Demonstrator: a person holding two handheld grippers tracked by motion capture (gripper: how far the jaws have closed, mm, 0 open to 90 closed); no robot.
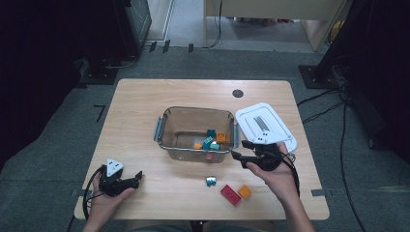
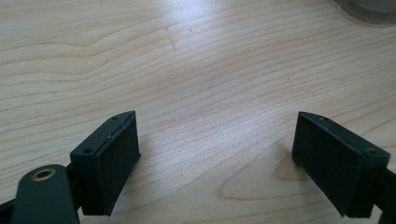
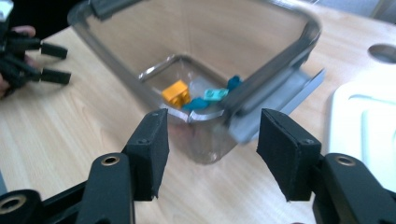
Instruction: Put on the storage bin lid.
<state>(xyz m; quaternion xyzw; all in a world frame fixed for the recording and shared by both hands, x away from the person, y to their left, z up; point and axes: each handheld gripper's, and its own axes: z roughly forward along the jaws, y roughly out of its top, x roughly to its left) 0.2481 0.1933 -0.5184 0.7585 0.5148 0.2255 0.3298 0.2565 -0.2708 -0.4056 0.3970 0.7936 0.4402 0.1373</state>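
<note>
A clear plastic bin (image 1: 167, 126) stands mid-table with several small orange and teal bricks (image 1: 209, 140) inside. My right gripper (image 1: 240, 149) hovers at the bin's near right corner, open, with nothing between its pads. In the right gripper view the gripper (image 3: 212, 149) faces that corner of the bin (image 3: 280, 60), where an orange brick (image 3: 176, 92) and teal bricks (image 3: 212, 94) lie. My left gripper (image 1: 138, 176) rests near the table's front left, open and empty. In the left gripper view its jaws (image 2: 215, 158) stand wide over bare wood.
A white lid (image 1: 265, 124) lies right of the bin, also in the right gripper view as the lid (image 3: 369, 121). A red brick (image 1: 230, 194), an orange brick (image 1: 244, 192) and a small teal-grey piece (image 1: 210, 181) lie near the front edge. A round hole (image 1: 237, 93) marks the far tabletop.
</note>
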